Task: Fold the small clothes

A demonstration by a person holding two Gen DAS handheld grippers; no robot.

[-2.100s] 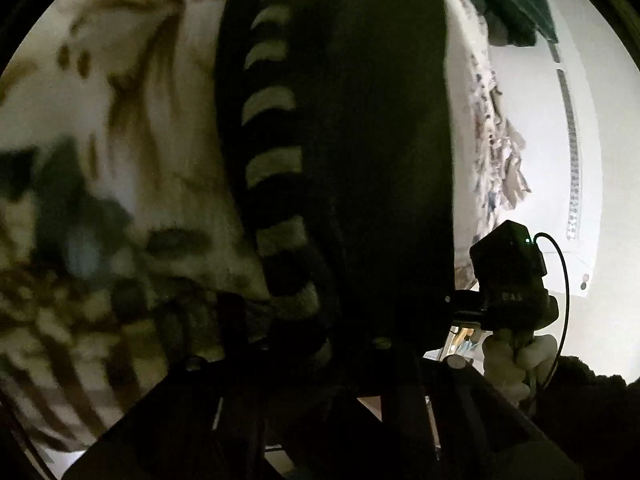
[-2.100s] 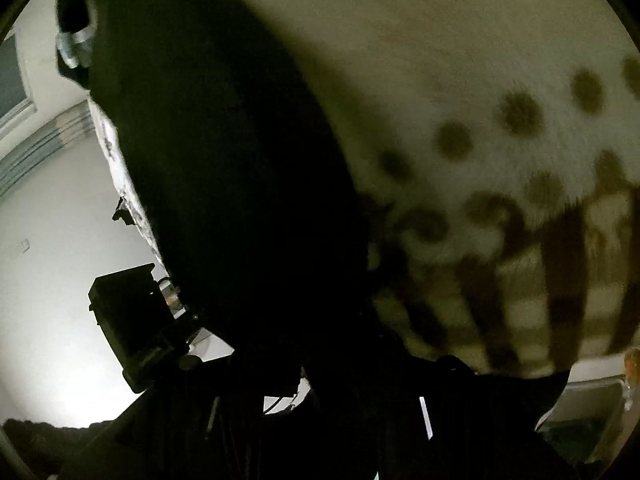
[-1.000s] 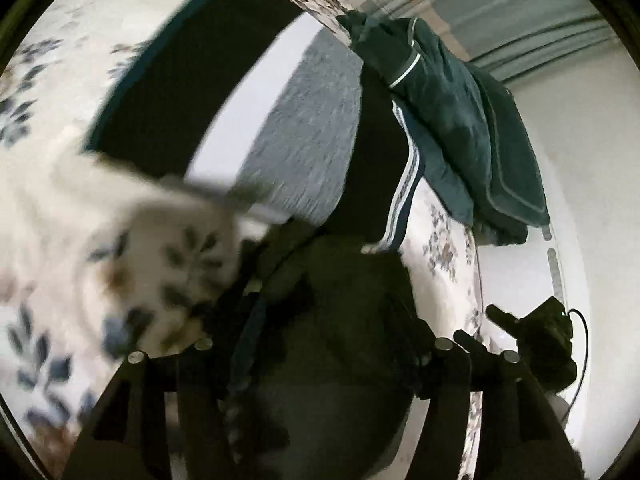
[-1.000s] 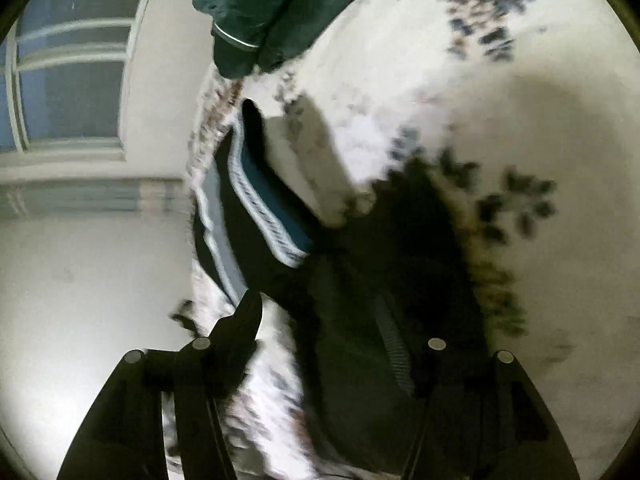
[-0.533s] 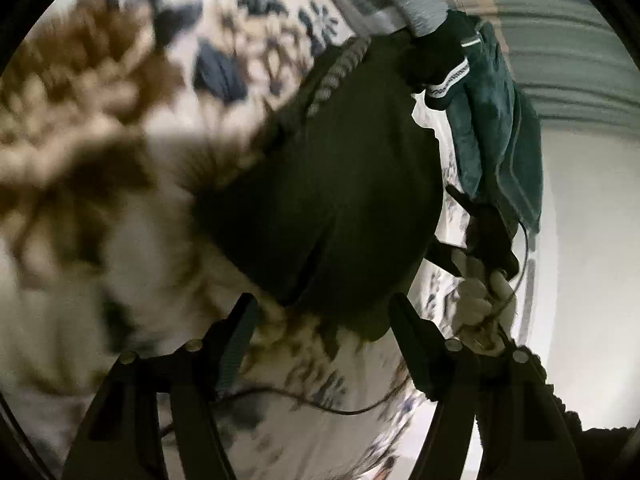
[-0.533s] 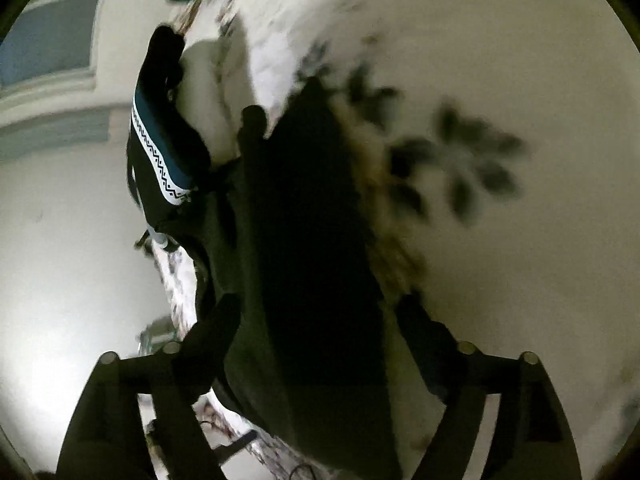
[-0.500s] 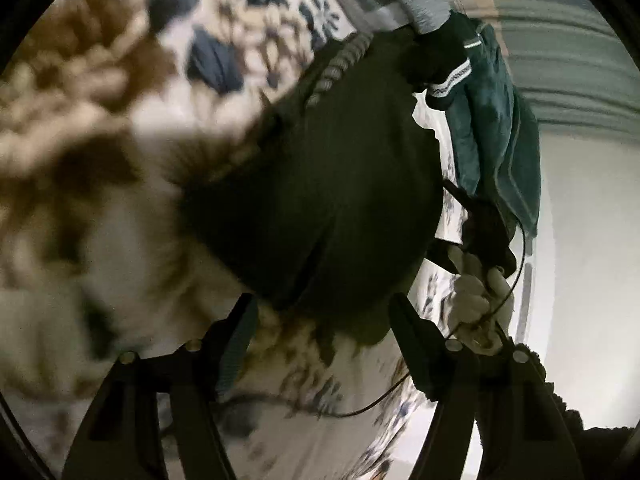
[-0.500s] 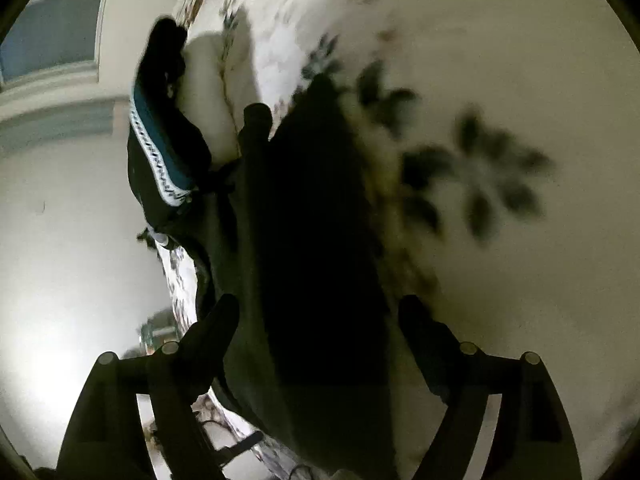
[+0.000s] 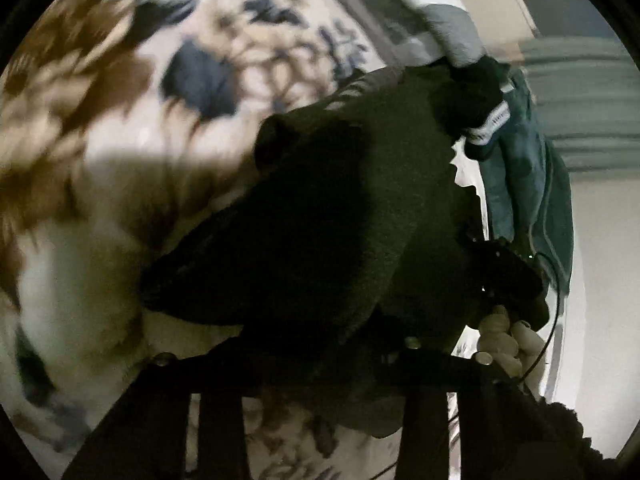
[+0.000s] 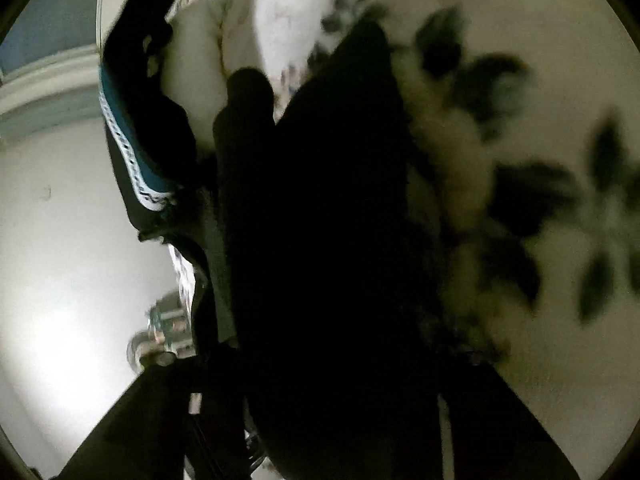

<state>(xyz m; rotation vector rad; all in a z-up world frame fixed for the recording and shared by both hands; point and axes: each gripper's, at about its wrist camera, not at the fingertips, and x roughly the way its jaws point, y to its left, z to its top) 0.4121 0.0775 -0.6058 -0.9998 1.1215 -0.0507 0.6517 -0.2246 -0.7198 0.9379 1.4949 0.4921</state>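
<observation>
A floral blanket (image 9: 120,128) covers the surface. On it, the dark garment (image 9: 320,220) is pinched by the closing left gripper (image 9: 320,364) and closing right gripper (image 10: 320,392).

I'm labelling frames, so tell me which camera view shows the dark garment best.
The left wrist view: the dark garment shows its knit texture, ribbed edge and folded outline against the floral blanket. In the right wrist view it is a near-black mass filling the middle, with hardly any detail.
</observation>
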